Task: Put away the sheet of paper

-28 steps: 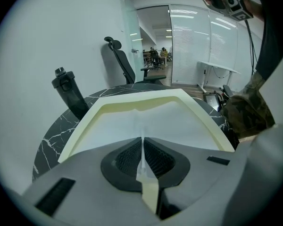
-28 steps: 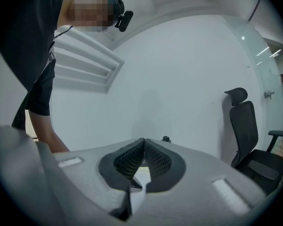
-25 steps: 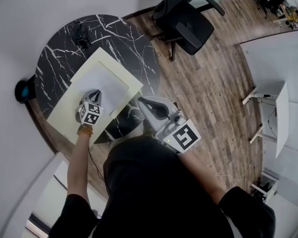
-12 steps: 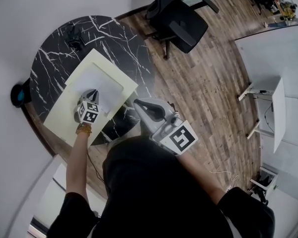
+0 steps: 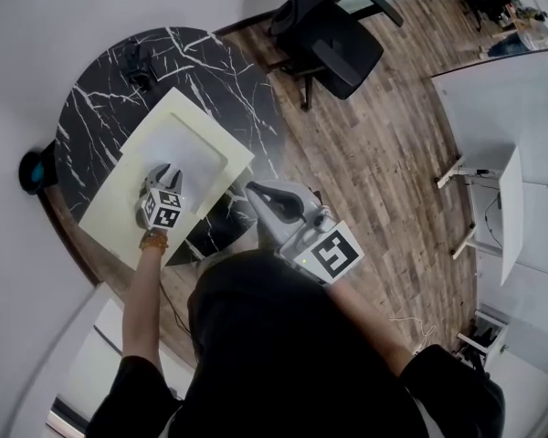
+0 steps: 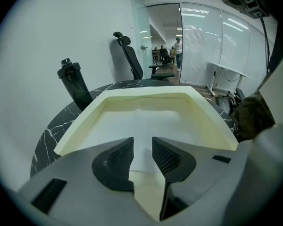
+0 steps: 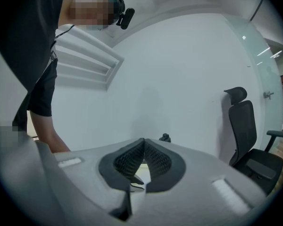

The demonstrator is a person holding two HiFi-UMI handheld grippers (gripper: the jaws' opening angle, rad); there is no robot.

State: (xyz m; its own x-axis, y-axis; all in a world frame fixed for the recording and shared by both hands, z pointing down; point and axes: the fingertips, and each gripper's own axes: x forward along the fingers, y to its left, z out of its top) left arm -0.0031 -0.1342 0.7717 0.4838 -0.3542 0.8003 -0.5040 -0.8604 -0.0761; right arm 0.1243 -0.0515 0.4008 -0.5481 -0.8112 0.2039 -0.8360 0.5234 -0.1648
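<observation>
The single sheet of paper (image 6: 146,126) lies flat on the floor of the one cream tray (image 6: 208,113). The tray sits toward the near-left edge of the round black marble table (image 5: 215,62). The sheet's near edge stops short of the tray's near rim.

The left gripper (image 6: 142,155) hangs just over that near edge. Its jaws are opening, the paper's edge shows in the gap between them, and neither pad presses on it, so the sheet looks released. The right gripper (image 5: 258,192) is held off the table's near edge with its jaws closed together on nothing.

The sheet is likely very light and limp. It should bend under its own weight, slide easily on the smooth tray floor and crease if pinched hard. Lying flat, it offers little to grab. The near edge or a corner looks like the best hold, taken shallowly and lifted gently.

Also in view are one dark bottle (image 6: 74,84) at the table's far-left edge and one black office chair (image 5: 336,42) beyond the table.
</observation>
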